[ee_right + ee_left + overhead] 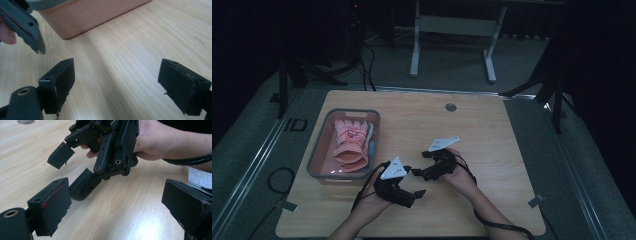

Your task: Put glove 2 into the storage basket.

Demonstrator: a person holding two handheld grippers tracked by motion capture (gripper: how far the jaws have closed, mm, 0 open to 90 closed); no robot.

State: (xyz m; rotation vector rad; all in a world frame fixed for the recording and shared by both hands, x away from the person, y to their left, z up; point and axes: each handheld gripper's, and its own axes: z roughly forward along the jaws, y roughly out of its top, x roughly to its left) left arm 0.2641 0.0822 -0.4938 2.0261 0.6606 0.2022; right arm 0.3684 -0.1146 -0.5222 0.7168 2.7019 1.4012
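A pink bin with a grey rim (pixel 354 111) stands at the table's left and holds pink gloves (pixel 349 142). My two grippers face each other near the front middle of the wooden table (pixel 492 150). The left gripper (pixel 413 180) points right and is open, its jaws wide apart over bare wood in the left gripper view (pixel 117 207). The right gripper (pixel 421 163) points left and is open too; in the left gripper view it hangs just ahead (pixel 71 170), held in a hand. In the right gripper view (pixel 120 85) nothing lies between its jaws, and the bin's pink wall (pixel 92 15) stands beyond.
A round metal grommet (pixel 451 107) sits near the table's far edge. Beyond the table stands a white desk frame (pixel 414 45) on the grey floor. Cables trail from both grippers over the front edge. Bare wood stretches to the right and the back.
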